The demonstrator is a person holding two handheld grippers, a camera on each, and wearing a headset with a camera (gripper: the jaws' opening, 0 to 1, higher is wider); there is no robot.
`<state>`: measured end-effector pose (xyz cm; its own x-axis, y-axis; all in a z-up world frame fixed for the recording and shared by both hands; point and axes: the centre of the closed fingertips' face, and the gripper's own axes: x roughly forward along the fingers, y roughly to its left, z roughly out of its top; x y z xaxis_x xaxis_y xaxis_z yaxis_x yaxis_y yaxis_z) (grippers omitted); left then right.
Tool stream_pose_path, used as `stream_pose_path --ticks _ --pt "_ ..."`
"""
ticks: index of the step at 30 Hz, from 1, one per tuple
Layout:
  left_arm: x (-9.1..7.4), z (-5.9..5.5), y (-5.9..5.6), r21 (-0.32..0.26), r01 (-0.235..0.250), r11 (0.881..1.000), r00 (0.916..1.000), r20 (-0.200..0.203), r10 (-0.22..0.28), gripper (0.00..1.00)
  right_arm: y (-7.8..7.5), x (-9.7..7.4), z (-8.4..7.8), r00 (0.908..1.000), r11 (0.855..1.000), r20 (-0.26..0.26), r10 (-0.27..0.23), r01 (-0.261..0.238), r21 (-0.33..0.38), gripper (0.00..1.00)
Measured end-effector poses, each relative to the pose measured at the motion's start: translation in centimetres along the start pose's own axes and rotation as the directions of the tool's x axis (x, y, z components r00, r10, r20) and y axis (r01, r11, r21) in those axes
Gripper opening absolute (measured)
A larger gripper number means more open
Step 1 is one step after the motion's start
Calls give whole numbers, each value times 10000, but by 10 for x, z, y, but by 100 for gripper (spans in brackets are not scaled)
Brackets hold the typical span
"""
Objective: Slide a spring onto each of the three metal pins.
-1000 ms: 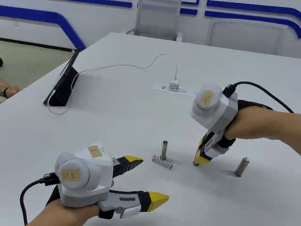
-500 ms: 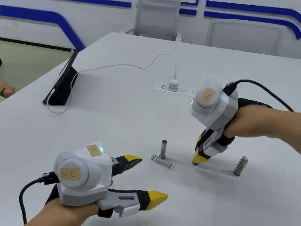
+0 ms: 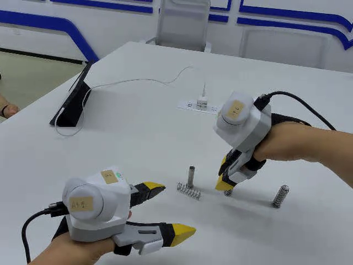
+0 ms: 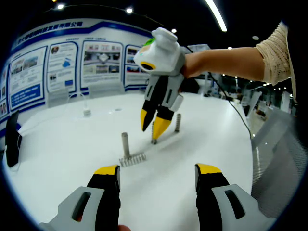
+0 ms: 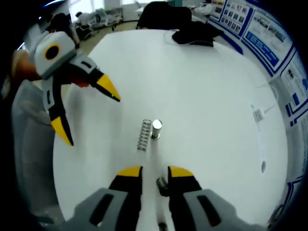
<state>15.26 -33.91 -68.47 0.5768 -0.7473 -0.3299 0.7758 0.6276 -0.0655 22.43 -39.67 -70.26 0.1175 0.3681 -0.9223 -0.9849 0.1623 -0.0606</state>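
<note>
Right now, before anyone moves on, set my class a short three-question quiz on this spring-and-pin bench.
1. True or false: the left gripper has its jaws wide open, holding nothing.
2. Where is the loose spring relative to the bare pin? A) threaded on it; B) lying on the table beside it; C) leaning upright against it.
3. Fill the gap: the pin standing apart on the right gripper's side already wears a ____.
Key: 1 true; 2 B; 3 spring.

White table (image 3: 132, 149); grey chair (image 3: 183, 25) at its far end; blue-striped wall (image 3: 287, 33) behind; ceiling lights (image 4: 216, 14) overhead.
</note>
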Motion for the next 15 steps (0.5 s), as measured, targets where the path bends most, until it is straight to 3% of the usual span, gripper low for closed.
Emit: stream_pose_path --ticks 15 --pt "-2 -1 2 -55 -53 10000 10000 -5 53 63 18 26 20 9987 9990 402 313 -325 299 18"
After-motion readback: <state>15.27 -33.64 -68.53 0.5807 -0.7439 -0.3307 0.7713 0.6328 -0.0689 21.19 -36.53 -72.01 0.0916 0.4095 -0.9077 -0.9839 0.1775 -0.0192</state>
